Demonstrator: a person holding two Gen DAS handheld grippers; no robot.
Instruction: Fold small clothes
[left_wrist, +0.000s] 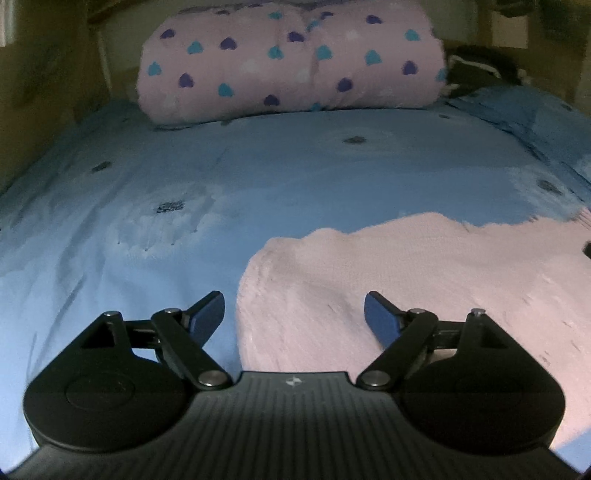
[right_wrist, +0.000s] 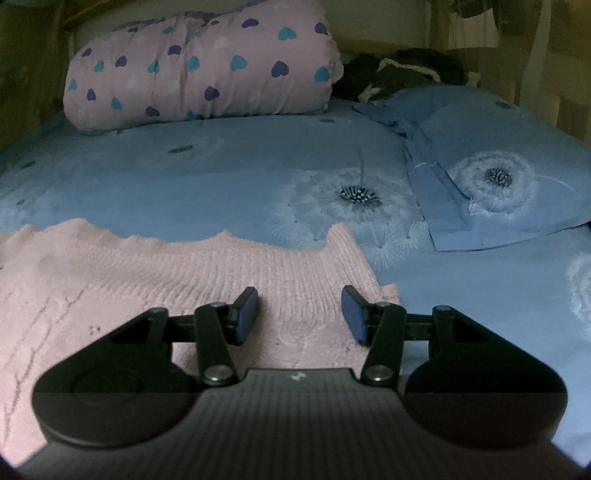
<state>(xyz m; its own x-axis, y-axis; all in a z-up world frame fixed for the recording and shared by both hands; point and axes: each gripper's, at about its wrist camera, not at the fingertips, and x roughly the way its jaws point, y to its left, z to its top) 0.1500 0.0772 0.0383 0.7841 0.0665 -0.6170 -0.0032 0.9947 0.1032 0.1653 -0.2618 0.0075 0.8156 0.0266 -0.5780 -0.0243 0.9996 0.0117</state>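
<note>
A pale pink knitted garment (left_wrist: 424, 280) lies spread on the blue bedsheet (left_wrist: 147, 206). In the left wrist view its left edge runs just under my left gripper (left_wrist: 294, 314), whose blue pads stand wide apart and press on nothing. In the right wrist view the same pink knit (right_wrist: 166, 280) fills the lower left, with its right corner beneath my right gripper (right_wrist: 299, 314). That gripper's jaws stand apart above the cloth and do not pinch it.
A rolled pink quilt with purple and teal hearts (left_wrist: 291, 62) lies across the far end of the bed. A blue dandelion-print pillow (right_wrist: 498, 173) sits at the right, with a dark heap of clothing (right_wrist: 402, 70) behind it. Walls close in on both sides.
</note>
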